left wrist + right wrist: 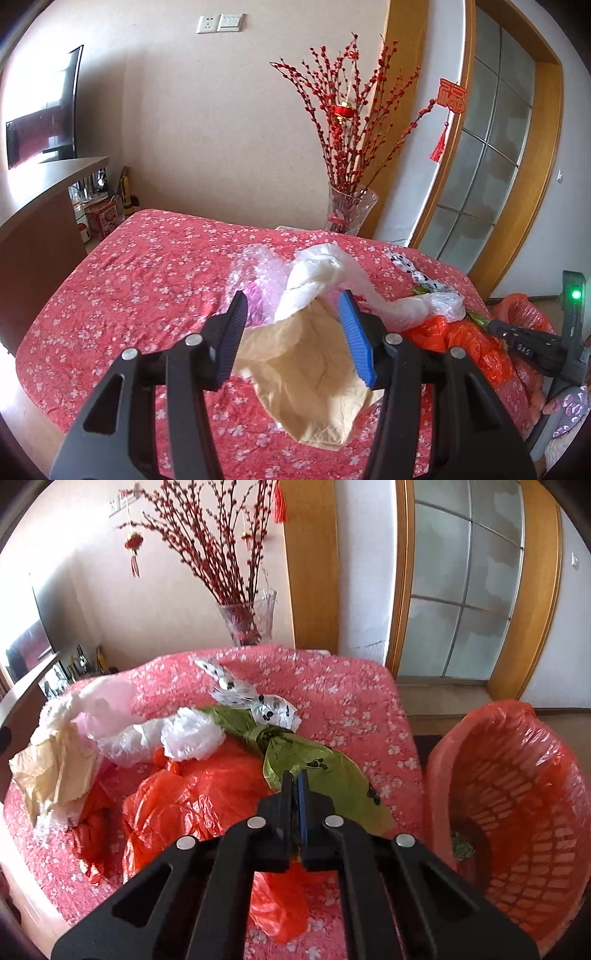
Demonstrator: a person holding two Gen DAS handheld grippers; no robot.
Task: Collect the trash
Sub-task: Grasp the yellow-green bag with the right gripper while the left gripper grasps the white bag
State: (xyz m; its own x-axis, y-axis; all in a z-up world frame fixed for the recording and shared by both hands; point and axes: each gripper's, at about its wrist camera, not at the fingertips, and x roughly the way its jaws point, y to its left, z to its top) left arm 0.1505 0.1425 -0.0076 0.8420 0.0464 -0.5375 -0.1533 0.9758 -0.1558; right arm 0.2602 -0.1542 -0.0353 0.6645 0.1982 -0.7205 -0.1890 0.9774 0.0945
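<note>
The left gripper (293,314) hangs over the table with its fingers spread wide apart, nothing between them gripped. Below and between the fingers lies a crumpled sheet of brown paper (314,376) on the red flowered tablecloth (129,280). Just beyond the fingertips sit a wad of bubble wrap (258,269) and a white plastic bag (321,273) (the bag trails off to the right toward a heap of orange plastic (461,343)). The right gripper (524,341) shows at the far right edge of this view, near that heap. A glass vase (351,212) of red branches stands behind the table.

In the right wrist view, the right gripper (293,775) has its fingers pressed together, pinching the near edge of a green wrapper (317,764) that stretches away from the fingertips, knotted in the middle. The orange plastic (192,794) lies to the left, under it. A basket (517,801) lined with an orange bag stands just right of the table.
</note>
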